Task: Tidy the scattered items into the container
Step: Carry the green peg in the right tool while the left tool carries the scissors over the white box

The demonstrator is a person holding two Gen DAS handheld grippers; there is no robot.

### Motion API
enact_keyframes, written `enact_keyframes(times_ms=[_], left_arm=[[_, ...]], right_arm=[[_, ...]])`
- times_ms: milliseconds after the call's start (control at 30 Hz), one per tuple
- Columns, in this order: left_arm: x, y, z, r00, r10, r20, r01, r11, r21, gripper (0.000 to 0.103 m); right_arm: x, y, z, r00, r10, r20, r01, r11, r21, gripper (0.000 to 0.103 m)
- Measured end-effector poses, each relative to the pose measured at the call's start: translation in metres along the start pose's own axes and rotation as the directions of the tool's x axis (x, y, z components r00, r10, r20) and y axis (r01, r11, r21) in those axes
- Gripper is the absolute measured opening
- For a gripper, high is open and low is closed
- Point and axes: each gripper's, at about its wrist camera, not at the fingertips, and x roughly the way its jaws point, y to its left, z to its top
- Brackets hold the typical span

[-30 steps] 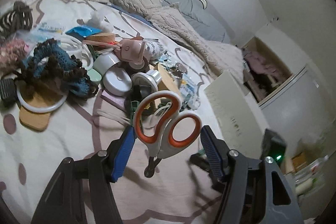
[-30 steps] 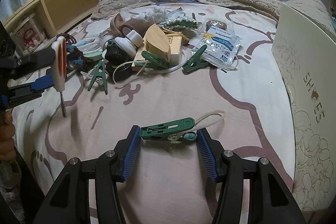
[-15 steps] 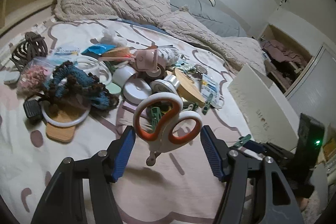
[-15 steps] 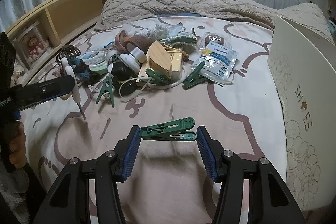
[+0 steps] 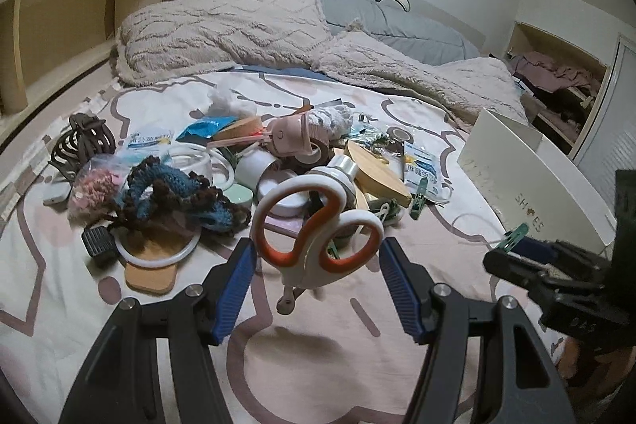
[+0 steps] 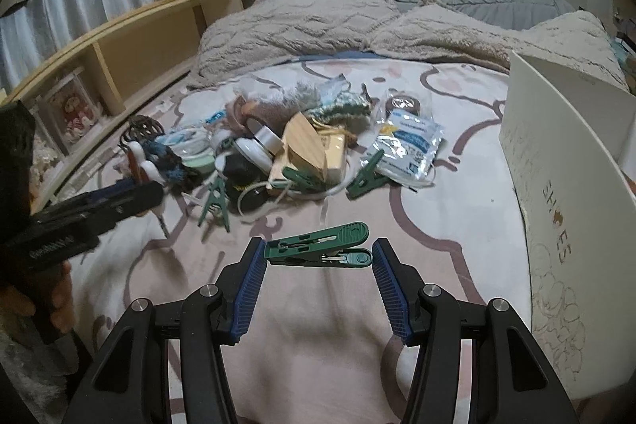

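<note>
My left gripper (image 5: 316,255) is shut on white scissors with orange-lined handles (image 5: 318,225), held above the bed with the blades hanging down. Between the blue pads of my right gripper (image 6: 318,257), shut on it, a green clothes peg (image 6: 318,248) lies crosswise. A white shoe box (image 6: 564,185) stands at the right edge of the bed, also seen in the left wrist view as the shoe box (image 5: 536,185). The scattered pile (image 6: 278,153) lies mid-bed. In the right wrist view the left gripper (image 6: 139,181) shows at far left with the scissors (image 6: 139,161).
The pile holds green pegs (image 6: 367,171), a wooden piece (image 6: 306,146), a plastic packet (image 6: 409,142), a crocheted blue-brown item (image 5: 171,193), a white ring on a wooden paddle (image 5: 155,253) and a brown hair claw (image 5: 81,146). Fuzzy blankets (image 5: 238,26) lie behind; wooden shelving (image 6: 139,42) lines the left.
The left gripper has rolled and swung with the scissors, so its view levelled and the right gripper came into sight. The right gripper rose with the peg, leaving a white strip on the bed.
</note>
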Motion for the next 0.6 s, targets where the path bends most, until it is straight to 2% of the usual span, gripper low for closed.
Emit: enact_keyframes(times_ms=[200, 600], left_arm=[[-0.007, -0.005, 0.005, 1.0, 0.014, 0.023, -0.014, 1.0, 0.018, 0.064], [-0.035, -0.023, 0.03, 0.993, -0.054, 0.108, 0.052, 0.998, 0.024, 0.064]], right_arm=[[-0.018, 0.002, 0.01, 0.998, 0.004, 0.065, -0.004, 1.0, 0.002, 0.055], [-0.064, 0.002, 0.039, 0.976, -0.006, 0.218, 0.006, 1.0, 0.0, 0.055]])
